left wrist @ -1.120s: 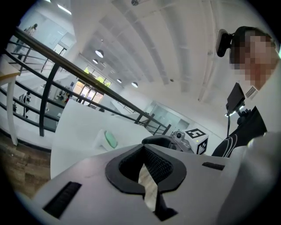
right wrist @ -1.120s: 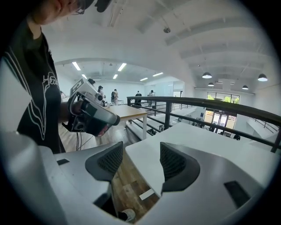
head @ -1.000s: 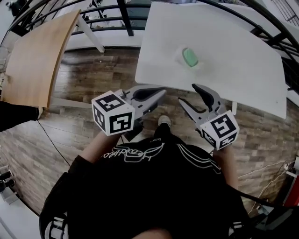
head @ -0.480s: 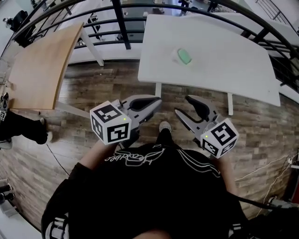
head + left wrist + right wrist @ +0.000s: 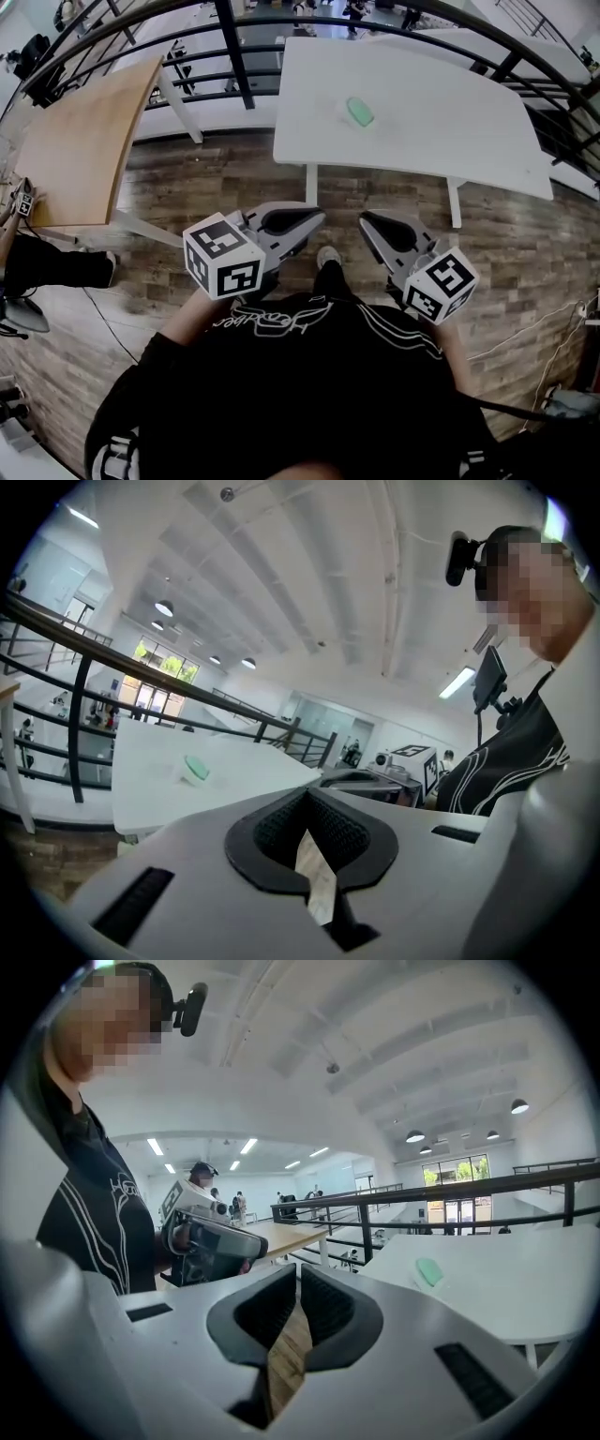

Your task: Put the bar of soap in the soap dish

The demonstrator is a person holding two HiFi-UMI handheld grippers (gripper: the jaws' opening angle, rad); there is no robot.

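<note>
Only in the head view do we see both tools held well short of the table [image 5: 487,141]. The gripper views give us the pads: left gripper [image 5: 307,797] and right gripper [image 5: 298,1271] each closed to a slit, empty. Soap [image 5: 359,112] lies mid-table; the dish [image 5: 344,109] beneath is pale and barely made out.

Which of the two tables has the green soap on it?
The white table, right of the wooden table: the green soap sits near its middle.
</note>
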